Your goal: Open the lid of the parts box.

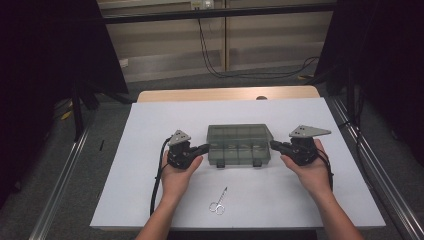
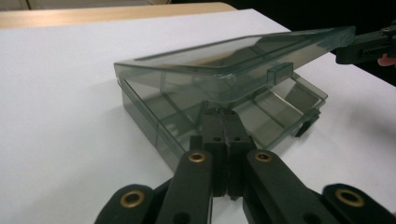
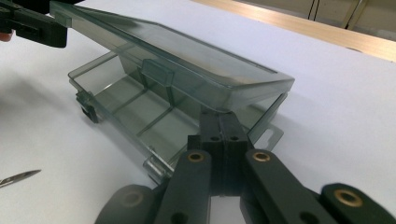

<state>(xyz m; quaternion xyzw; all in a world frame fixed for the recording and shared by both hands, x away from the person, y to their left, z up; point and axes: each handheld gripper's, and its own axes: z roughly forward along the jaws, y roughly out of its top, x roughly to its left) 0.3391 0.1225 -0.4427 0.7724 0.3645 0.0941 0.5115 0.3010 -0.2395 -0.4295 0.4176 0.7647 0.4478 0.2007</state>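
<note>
Small silver scissors (image 1: pixel 218 202) lie nearest, flat on the white surface (image 1: pixel 150 125), between the person's two forearms and apart from everything else. In the right gripper view just their shiny tip peeks in at the left edge.

Behind them sits a see-through grey plastic box with small compartments (image 1: pixel 239 145), in the middle of the surface. Its lid (image 2: pixel 233 60) is tipped up, open at the front and joined at the back. The compartments are hard to see into through the smoky plastic, so I cannot tell what is in them.

The left tongs (image 1: pixel 204 148) touch the left end of the box. In the left gripper view their black jaws are pressed together, with the tips tucked under the lid's edge. I cannot tell if they pinch the lid.

The right tongs (image 1: pixel 274 145) touch the right end. Their jaws are pressed together too, tips under the lid's corner, and the same doubt holds.

The left hand (image 1: pixel 177 172) and right hand (image 1: pixel 310 170) hold the tongs from below.

A tan wooden strip (image 1: pixel 227 93) shows at the far edge of the surface. Beyond it the room is dim, with black cables (image 1: pixel 240 72) on the floor and dark curtains on both sides.
</note>
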